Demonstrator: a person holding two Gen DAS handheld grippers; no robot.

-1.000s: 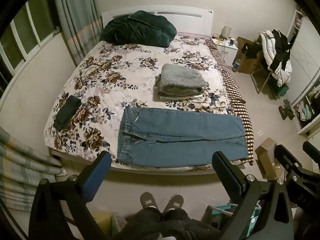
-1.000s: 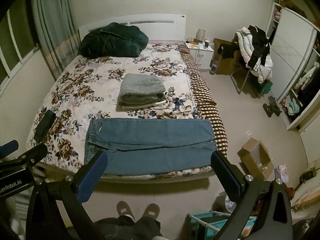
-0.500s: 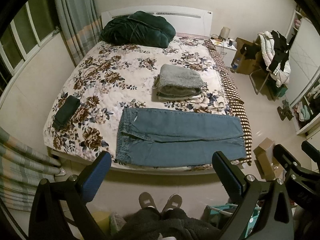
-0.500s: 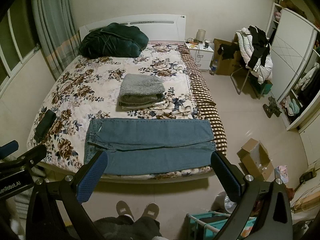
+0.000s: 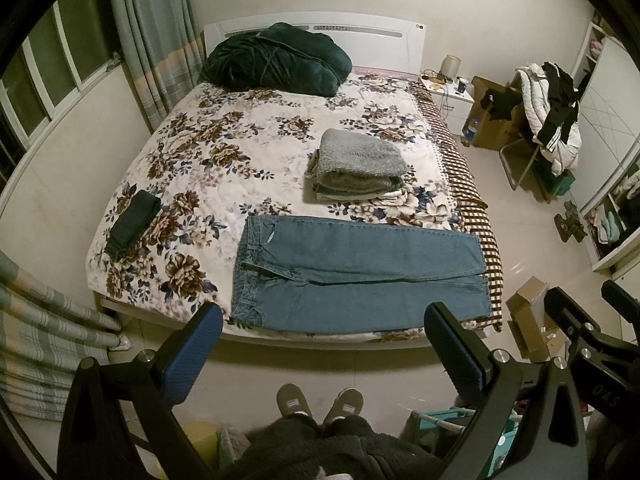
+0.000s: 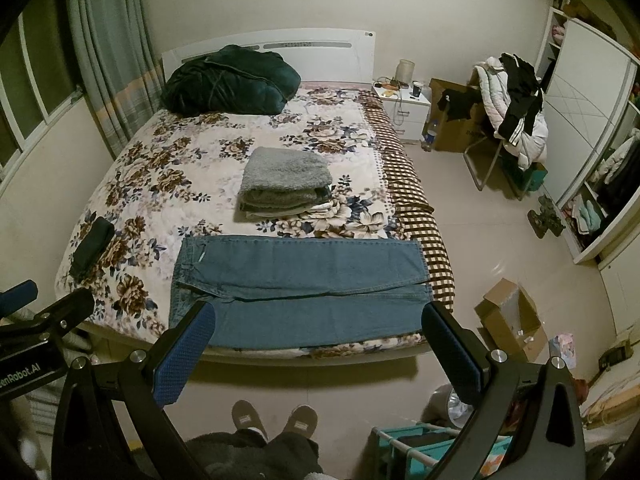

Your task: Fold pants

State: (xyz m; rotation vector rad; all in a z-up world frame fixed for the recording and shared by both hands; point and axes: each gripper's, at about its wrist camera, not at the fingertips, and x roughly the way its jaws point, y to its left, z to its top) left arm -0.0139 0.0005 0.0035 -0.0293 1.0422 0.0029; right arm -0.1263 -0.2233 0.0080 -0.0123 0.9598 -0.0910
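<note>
Blue pants point(image 5: 360, 276) lie flat on the flowery bed point(image 5: 224, 168) — legs side by side. The left tool point(image 5: 322, 354) hangs wide open above the floor, holding nothing.

Two handheld grippers, both held wide apart and empty.
Left gripper point(image 5: 322, 354) and right gripper point(image 6: 318, 354) point forward, side by side.

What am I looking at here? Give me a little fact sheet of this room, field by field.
garment to fold: blue denim jeans, flat along the foot edge of the floral bed cover
waistband: toward the window side
left gripper: open, empty
right gripper: open, empty
also on bed: folded grey fleece stack, dark green bundle
</note>
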